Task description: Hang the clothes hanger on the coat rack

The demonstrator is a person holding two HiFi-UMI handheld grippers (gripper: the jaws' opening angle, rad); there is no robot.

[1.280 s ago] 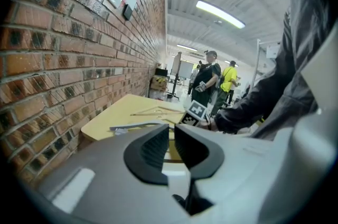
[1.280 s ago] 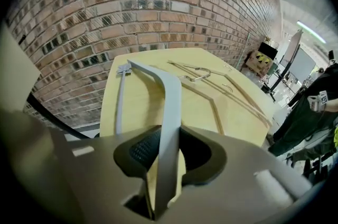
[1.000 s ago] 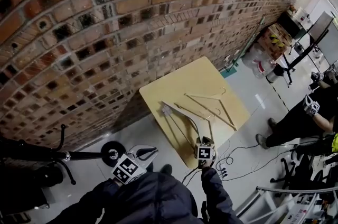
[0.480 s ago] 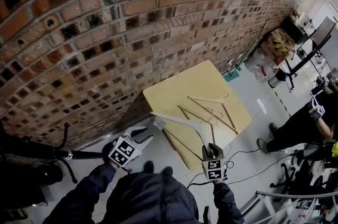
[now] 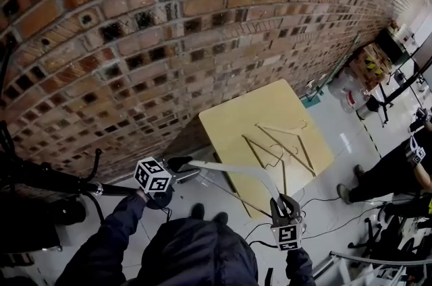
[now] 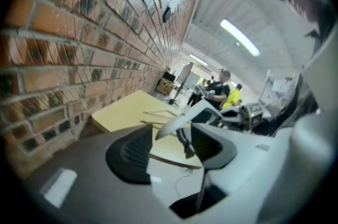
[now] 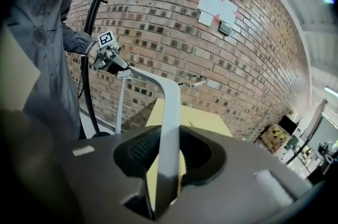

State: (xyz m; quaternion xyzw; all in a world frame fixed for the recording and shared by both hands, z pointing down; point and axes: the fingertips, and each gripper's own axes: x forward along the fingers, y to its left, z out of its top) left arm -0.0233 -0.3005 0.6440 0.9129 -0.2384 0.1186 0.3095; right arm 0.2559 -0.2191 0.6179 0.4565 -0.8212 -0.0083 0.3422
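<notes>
A white clothes hanger (image 5: 236,170) hangs in the air in front of me, off the yellow table (image 5: 239,119). My right gripper (image 5: 286,207) is shut on one of its arms (image 7: 168,128), which runs up between the jaws. My left gripper (image 5: 181,166) is at the hanger's other end. Its jaws are opening, and the white tip (image 6: 170,123) lies between them without the pads pressing on it. The hanger's metal hook (image 7: 193,82) points toward the brick wall. The black coat rack (image 7: 91,22) stands to my left, its pole (image 5: 57,181) behind the left gripper.
Two wooden hangers (image 5: 283,146) lie on the yellow table against the brick wall (image 5: 135,42). Cables (image 5: 317,200) trail over the floor by the table. People (image 5: 401,166) stand at the right edge. The rack's round base (image 5: 162,198) sits by my feet.
The right gripper has lifted the white hanger off the table and drawn it toward me. The left gripper has swung right to the hanger's free end, and its jaws have spread.
</notes>
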